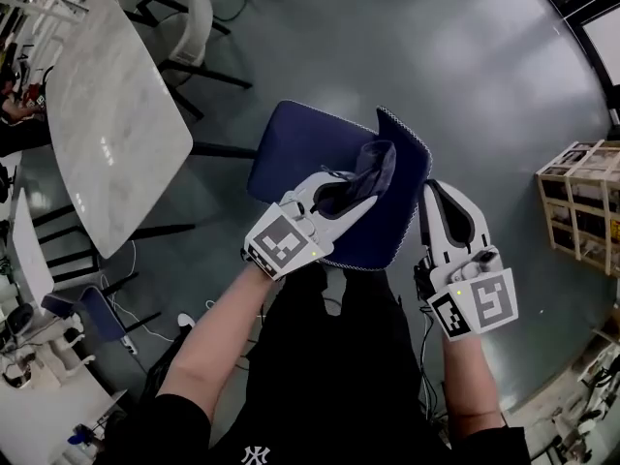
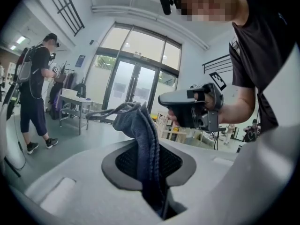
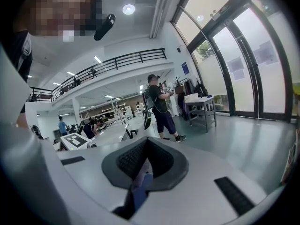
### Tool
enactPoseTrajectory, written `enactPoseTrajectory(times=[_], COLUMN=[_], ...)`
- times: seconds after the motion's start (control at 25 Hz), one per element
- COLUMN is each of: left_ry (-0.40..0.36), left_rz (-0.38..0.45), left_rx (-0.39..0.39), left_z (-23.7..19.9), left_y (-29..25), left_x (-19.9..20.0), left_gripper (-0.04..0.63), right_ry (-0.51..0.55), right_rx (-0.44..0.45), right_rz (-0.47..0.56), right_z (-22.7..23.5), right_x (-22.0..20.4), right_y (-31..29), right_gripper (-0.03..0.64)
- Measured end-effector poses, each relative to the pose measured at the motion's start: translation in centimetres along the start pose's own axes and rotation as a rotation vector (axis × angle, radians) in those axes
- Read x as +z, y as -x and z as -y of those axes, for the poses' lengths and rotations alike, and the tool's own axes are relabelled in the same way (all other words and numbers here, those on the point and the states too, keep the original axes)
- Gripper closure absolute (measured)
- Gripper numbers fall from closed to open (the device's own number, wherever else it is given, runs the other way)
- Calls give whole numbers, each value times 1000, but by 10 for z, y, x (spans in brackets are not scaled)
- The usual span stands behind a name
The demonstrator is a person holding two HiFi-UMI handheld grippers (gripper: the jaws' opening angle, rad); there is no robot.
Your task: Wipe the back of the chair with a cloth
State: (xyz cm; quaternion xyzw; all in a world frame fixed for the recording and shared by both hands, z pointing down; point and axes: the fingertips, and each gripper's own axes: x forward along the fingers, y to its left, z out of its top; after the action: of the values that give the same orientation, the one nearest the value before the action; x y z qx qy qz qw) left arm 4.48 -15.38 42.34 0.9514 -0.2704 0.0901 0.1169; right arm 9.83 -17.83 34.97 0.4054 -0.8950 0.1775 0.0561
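We clamp the dark cloth (image 1: 378, 168) in our left gripper (image 1: 358, 201) at the chair back (image 1: 412, 163) for wiping; our right gripper (image 1: 441, 197) waits beside it, closed and empty.

Bright even daylight, fisheye-warped edges, dark corners

Beyond the left jaws, tall glass doors (image 2: 136, 86) let daylight onto a grey floor (image 2: 70, 139). Past the right jaws ran a railed balcony (image 3: 117, 62), with tall windows (image 3: 243, 64) to their right.
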Motion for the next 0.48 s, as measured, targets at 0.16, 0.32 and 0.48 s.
enactPoseTrajectory(times=[0.16,0.32,0.48], left_ry=[-39,-97,-141], left_rz=[-30,-82,-122], left_rx=[-106,-164,-182], left_z=[-22,-37,-50], left_y=[-31,-68,-94], left_x=[-34,-77,-109], left_gripper=[525,525,525], right_ry=[-20,-60,-65], right_rx=[-69,-131,-175], right_rz=[2,5,-8], right_z=[23,49,69], right_x=[-22,-52,-76], right_y=[-13,-16,-16], right_gripper=[603,603,603])
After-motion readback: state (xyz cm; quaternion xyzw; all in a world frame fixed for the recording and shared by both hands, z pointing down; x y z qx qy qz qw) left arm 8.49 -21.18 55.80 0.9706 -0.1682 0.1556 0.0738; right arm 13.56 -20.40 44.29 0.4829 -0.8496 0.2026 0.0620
